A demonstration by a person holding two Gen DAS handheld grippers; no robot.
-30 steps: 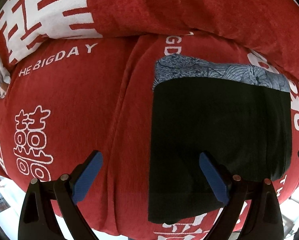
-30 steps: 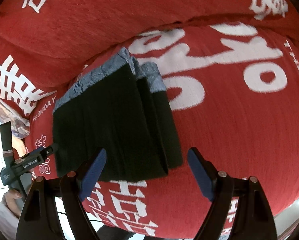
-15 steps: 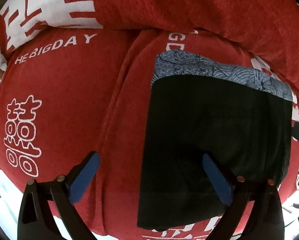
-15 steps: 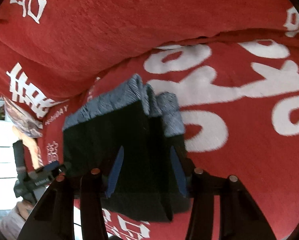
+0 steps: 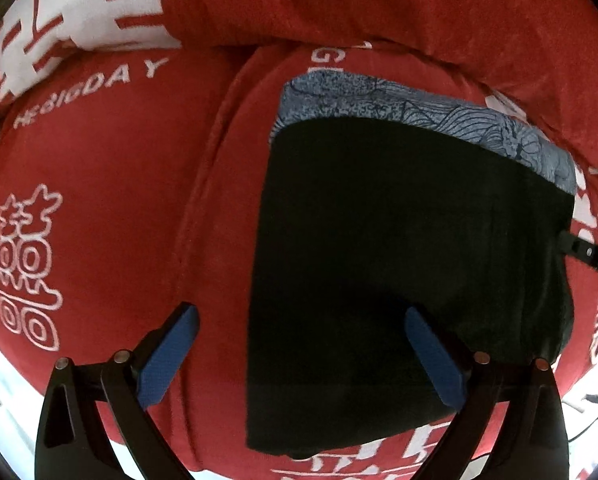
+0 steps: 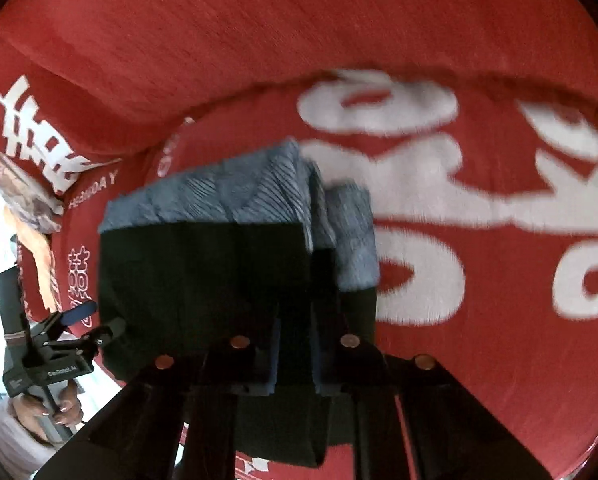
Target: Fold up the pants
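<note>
Now the right gripper is pinching the pants near the sofa front edge; the left gripper is gaping wide, and should clamp the same hem before lifting evenly.

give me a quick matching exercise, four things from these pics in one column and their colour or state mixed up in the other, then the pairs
1. left gripper
2. right gripper
3. waistband
4. cover

a. red with white print
b. shut on the pants
c. blue-grey pattern
d. open

Pairs: 1-d, 2-b, 3-c, 4-a
</note>
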